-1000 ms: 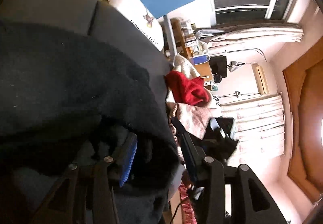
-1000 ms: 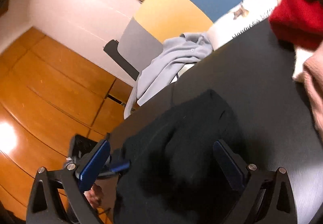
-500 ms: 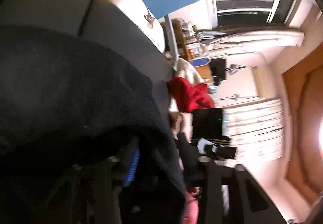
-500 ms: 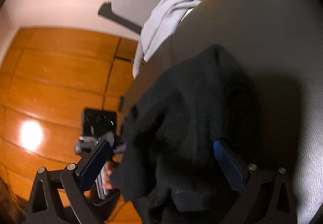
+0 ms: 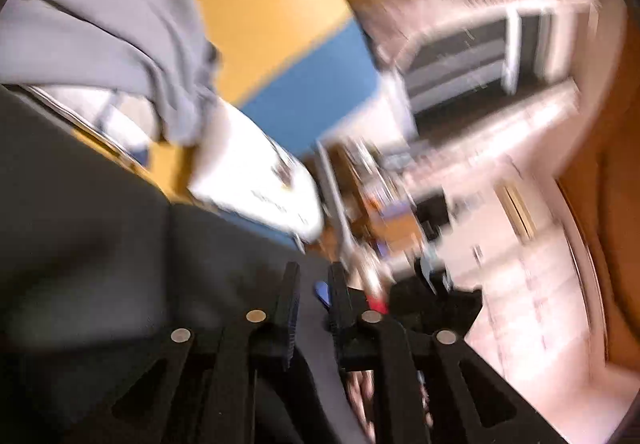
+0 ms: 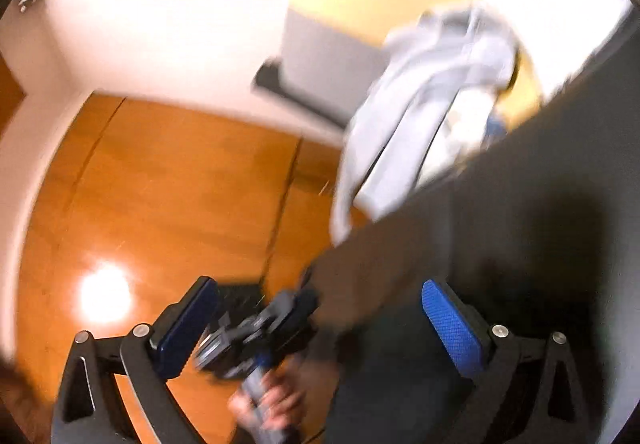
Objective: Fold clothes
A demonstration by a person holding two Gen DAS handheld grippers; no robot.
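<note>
Both views are smeared by motion. My left gripper [image 5: 314,284] has its jaws drawn close together over the dark table [image 5: 80,184], and the pinch itself is too blurred to make out. In the right wrist view a hand [image 6: 272,404] holds that left gripper [image 6: 276,320] at the table's corner, and the black garment [image 6: 520,304] spreads from its tip toward the right. My right gripper [image 6: 320,324] is open and wide, with blue pads [image 6: 452,324] and nothing pinched between them. The garment lies under and beyond it.
A grey garment [image 5: 100,24] [image 6: 420,84] hangs over the table's far edge. Next to it lies a white cushion [image 5: 248,164]. Yellow and blue panels [image 5: 280,24] stand behind. An orange wood floor [image 6: 160,184] lies past the table corner, and cluttered shelves [image 5: 380,204] stand farther back.
The left jaws have closed from wide apart to nearly together and swung up, so the black garment no longer fills that view. The right gripper has tilted toward the floor and stays open.
</note>
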